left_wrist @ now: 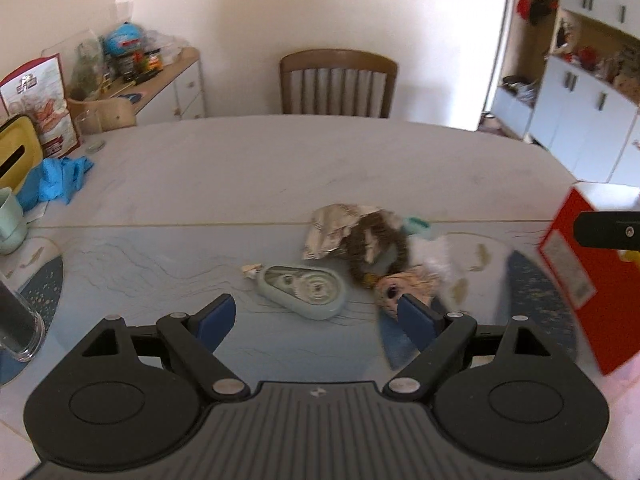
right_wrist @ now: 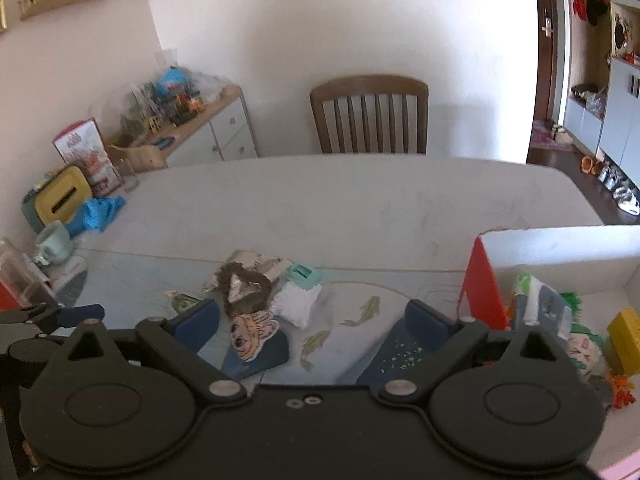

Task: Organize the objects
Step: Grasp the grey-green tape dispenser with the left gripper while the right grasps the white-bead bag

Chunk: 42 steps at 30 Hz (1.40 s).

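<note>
A small heap lies on the patterned table mat [left_wrist: 160, 264]. In it are a pale green correction-tape dispenser [left_wrist: 304, 290], a crumpled wrapper [left_wrist: 334, 226], a brown fuzzy ring [left_wrist: 376, 248] [right_wrist: 244, 286], a tiger-face patch [left_wrist: 404, 290] [right_wrist: 252, 332] and a white fluffy piece [right_wrist: 298, 304]. My left gripper [left_wrist: 316, 320] hangs open just short of the dispenser, holding nothing. My right gripper [right_wrist: 312, 326] is open too, over the mat right of the patch. A red box [left_wrist: 580, 280] [right_wrist: 484, 284] stands at the right with several small things inside.
A wooden chair [left_wrist: 338, 82] stands at the table's far side. At the left edge are blue gloves [left_wrist: 56, 180], a yellow tissue box [left_wrist: 18, 152], a pale mug [left_wrist: 10, 220] and a clear glass [left_wrist: 18, 324]. A cluttered sideboard [left_wrist: 160, 80] is behind.
</note>
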### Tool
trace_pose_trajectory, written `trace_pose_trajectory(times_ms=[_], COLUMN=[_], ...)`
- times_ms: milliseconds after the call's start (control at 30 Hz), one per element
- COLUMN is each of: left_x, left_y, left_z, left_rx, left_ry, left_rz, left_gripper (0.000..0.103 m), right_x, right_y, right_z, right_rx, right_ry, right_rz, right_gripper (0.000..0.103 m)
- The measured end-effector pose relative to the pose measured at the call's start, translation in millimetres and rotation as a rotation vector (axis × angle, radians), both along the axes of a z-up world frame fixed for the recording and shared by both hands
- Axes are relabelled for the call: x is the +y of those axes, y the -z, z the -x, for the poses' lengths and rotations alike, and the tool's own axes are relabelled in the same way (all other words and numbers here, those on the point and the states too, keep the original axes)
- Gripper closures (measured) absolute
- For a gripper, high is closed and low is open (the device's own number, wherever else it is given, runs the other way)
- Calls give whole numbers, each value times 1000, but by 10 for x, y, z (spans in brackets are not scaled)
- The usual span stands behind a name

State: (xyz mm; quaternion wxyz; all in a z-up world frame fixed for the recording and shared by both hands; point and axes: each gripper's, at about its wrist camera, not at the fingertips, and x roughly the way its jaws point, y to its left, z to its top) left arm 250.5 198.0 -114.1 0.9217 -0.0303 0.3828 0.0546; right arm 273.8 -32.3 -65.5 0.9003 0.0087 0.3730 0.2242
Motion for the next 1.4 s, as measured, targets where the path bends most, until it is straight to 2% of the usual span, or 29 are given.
trace_pose_trajectory(times_ms=[400, 533, 833, 933, 1100, 1400], left_x=[23, 1, -40, -8, -10, 24], left_y=[470, 587, 636, 637, 650, 716], left_z=[-538, -667, -839, -888, -974, -955], left_rx=[102, 128, 126, 128, 131, 152], left_ry=[-117, -165, -207, -235, -269, -277], left_rz=[-25, -70, -69, -40, -45, -28], left_gripper=[15, 14, 14, 14, 14, 14], right_x=[307, 431, 661, 739, 833, 814], right_y=[366, 519, 808, 860, 899, 978], right_z=[-561, -727, -997, -1025, -1081, -1077], right_rx=[72, 100, 161, 163, 172, 184], right_ry=[-14, -19, -3, -5, -1, -16], right_rz=[64, 90, 134, 157, 173, 193], right_gripper=[7, 8, 10, 10, 10, 15])
